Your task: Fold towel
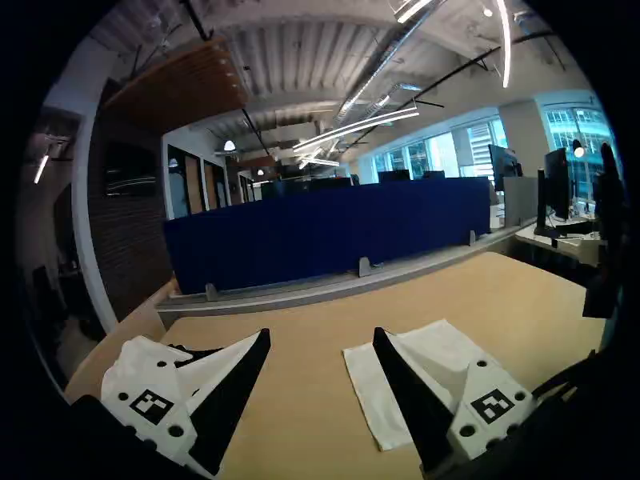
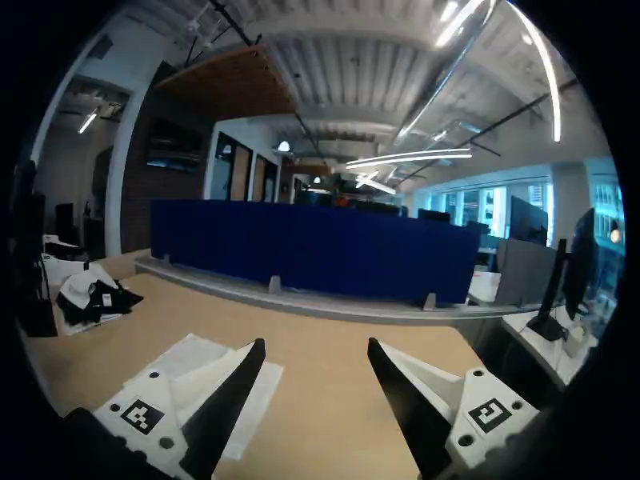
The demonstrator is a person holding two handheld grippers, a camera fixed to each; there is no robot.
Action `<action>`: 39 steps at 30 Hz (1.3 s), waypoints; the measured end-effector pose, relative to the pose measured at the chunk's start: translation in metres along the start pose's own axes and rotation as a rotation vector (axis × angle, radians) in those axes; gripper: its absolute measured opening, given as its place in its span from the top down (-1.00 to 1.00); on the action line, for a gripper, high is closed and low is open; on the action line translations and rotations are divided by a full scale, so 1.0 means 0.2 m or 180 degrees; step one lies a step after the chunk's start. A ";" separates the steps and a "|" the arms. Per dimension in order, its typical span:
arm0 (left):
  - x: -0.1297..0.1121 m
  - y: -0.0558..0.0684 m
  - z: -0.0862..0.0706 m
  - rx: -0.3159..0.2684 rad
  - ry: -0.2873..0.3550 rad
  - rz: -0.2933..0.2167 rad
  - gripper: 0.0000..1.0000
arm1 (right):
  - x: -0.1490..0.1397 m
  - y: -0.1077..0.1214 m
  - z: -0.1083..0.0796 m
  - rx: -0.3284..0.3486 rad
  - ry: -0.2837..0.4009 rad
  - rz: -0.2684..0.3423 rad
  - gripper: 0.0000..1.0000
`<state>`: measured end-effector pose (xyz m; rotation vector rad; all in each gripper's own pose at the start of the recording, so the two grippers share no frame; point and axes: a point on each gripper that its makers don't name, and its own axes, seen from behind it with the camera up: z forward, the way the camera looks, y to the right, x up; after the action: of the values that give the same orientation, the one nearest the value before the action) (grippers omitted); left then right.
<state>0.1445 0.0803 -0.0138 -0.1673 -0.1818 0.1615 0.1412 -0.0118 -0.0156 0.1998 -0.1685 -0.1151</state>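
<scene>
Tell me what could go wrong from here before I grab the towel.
1. The towel lies flat on the table, so the open left gripper or right gripper may scrape the wood and miss its edge.
2. The towel sits off to one side of each gripper, so uneven pinches could skew the fold.

The towel (image 1: 370,392) is partly hidden at five o'clock by a finger (image 1: 404,392); its full outline cannot be told.
</scene>
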 end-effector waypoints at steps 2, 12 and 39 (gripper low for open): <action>-0.02 0.05 0.00 -0.0094 -0.0100 0.0055 -0.91 | -0.03 -0.02 0.01 0.0113 -0.0109 -0.0030 -0.99; -0.31 0.22 0.03 -0.0569 -0.0689 0.0231 -0.91 | -0.27 -0.23 0.04 0.0676 -0.0658 -0.0220 -0.99; -1.16 0.46 0.18 -0.1398 -0.1757 0.0475 -0.92 | -1.00 -0.56 0.16 0.1334 -0.1650 -0.0570 -1.00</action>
<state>-0.1005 0.1345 -0.0337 -0.5744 -0.7574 0.3139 -0.0720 -0.1011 -0.0398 0.6031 -0.6939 -0.3099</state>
